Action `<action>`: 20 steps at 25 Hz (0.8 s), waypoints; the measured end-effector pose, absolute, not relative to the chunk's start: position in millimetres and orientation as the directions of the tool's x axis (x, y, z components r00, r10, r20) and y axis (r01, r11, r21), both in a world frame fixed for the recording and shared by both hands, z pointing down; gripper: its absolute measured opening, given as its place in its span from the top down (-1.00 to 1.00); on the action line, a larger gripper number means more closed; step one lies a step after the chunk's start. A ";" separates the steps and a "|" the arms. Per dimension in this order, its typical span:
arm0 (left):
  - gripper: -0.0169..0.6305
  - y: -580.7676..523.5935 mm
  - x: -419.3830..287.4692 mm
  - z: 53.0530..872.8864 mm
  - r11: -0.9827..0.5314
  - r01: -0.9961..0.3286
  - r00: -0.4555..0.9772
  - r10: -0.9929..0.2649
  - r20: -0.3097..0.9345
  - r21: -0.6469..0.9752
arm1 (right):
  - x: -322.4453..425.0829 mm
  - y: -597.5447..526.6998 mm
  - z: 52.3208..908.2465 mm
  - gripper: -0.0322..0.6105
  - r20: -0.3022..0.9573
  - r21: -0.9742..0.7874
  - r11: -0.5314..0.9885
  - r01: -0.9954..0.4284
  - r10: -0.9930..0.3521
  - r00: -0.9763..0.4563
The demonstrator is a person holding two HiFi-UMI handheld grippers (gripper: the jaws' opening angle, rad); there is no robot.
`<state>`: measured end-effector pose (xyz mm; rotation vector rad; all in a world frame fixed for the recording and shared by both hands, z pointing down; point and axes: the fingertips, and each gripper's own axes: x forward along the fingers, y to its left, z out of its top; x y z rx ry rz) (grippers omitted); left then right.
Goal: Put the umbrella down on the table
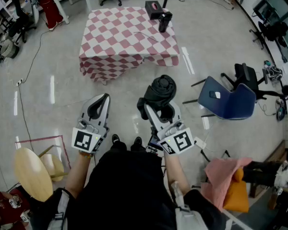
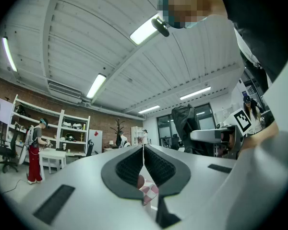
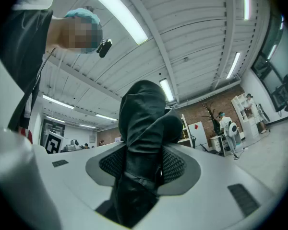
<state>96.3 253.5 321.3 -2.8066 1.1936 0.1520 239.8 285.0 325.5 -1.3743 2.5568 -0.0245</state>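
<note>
One black folded umbrella stands upright in the right gripper, whose jaws are clamped on its middle, over the floor. The left gripper, at 9 o'clock of it, has its jaws together and empty. The table lies well apart at 11 o'clock.

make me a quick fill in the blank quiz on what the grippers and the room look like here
1. The right gripper is shut on a folded ____ umbrella.
2. The left gripper has its jaws together and holds ____.
3. The tablecloth is checked in red and ____.
4. The chair on the floor off to the right gripper's side is ____.

Missing words: black; nothing; white; blue
</note>
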 end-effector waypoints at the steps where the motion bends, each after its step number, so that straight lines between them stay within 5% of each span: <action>1: 0.90 252.9 93.5 320.4 -0.692 -0.721 0.691 -0.711 -0.129 -0.043 | 233.3 284.5 325.4 0.29 -0.192 -0.111 0.563 -0.819 -0.821 -0.538; 20: 0.90 221.6 40.9 321.8 -0.699 -0.714 0.696 -0.701 -0.153 -0.044 | 155.9 237.3 331.1 0.24 -0.160 -0.089 0.581 -0.809 -0.810 -0.564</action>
